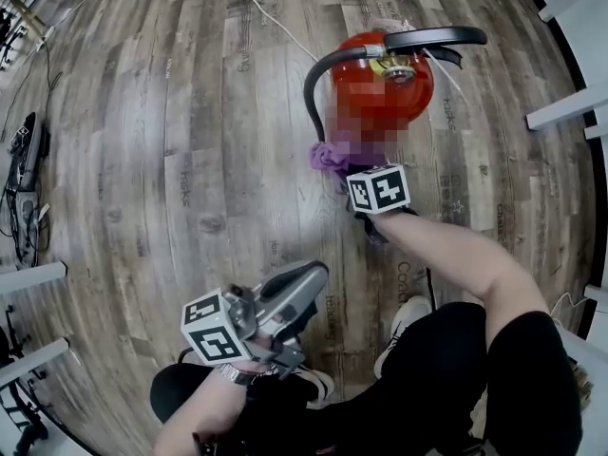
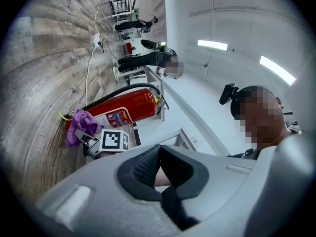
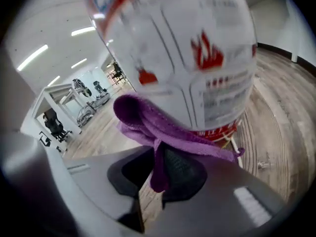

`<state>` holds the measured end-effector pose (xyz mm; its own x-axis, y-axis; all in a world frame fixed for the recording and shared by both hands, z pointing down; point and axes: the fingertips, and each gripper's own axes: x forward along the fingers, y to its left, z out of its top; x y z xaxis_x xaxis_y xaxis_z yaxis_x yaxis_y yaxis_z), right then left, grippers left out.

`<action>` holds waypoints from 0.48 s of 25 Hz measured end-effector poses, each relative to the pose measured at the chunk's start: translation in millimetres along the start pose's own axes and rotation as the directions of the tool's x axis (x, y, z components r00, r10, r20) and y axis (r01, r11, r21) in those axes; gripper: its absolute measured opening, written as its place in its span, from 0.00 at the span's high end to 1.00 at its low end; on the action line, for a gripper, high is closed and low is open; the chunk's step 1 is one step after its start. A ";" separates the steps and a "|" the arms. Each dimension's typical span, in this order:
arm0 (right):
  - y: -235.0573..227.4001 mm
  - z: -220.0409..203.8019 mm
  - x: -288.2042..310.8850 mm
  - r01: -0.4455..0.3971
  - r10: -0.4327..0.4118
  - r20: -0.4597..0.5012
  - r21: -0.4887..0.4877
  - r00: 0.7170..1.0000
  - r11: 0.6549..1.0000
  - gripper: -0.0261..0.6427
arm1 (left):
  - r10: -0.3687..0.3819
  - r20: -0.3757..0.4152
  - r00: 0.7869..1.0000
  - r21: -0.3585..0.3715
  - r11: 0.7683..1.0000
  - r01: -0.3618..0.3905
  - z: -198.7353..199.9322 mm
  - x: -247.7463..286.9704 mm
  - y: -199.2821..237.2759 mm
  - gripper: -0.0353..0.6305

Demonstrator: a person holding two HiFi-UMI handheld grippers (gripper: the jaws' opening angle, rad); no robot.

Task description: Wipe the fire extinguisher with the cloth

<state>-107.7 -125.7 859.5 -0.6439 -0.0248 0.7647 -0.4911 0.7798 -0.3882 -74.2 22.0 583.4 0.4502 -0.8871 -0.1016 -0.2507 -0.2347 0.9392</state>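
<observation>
Right claw (image 3: 155, 169) fills the bottom of its own view, its jaws clamped on a hanging fold of the purple cloth (image 3: 163, 132). The rest of the cloth is bunched just above the jaws and lies against the lower body of the fire extinguisher (image 3: 197, 58), at the bottom edge of the white label where the red band shows. In the head view the extinguisher stands upright on the wooden floor (image 1: 190, 112) at the upper right of the frame, with the cloth at its lower left side beside the black hose (image 1: 313, 88).

Left claw (image 2: 160, 169) is closed on nothing and sits at the lower left of the head view, well apart from the extinguisher.

The step in hand looks like a wiping stroke low on the cylinder. The next move probably calls for steady pressure and a sweep along or around the body, without toppling the extinguisher.
</observation>
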 end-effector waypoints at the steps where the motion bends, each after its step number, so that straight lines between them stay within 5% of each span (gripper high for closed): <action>1: -5.5 -5.7 9.4 0.023 -0.023 -0.018 0.011 1.000 1.000 0.87 | 0.008 0.006 1.000 0.001 1.000 -0.008 1.9 -4.3 0.7 0.95; 7: -11.0 -16.1 27.2 0.052 -0.051 -0.038 0.020 0.998 0.998 0.87 | 0.014 0.035 0.999 -0.011 1.000 -0.013 8.1 -13.6 -0.7 0.95; 12: 15.5 17.3 -15.4 -0.065 0.059 0.075 0.082 0.995 0.995 0.88 | -0.010 0.032 0.999 -0.014 1.000 0.010 7.9 -5.5 -3.4 0.95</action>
<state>-115.6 -124.1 832.8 -0.7137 -0.0254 0.7000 -0.4946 0.7260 -0.4779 -82.6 24.5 578.2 0.4247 -0.8972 -0.1214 -0.2339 -0.2383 0.9426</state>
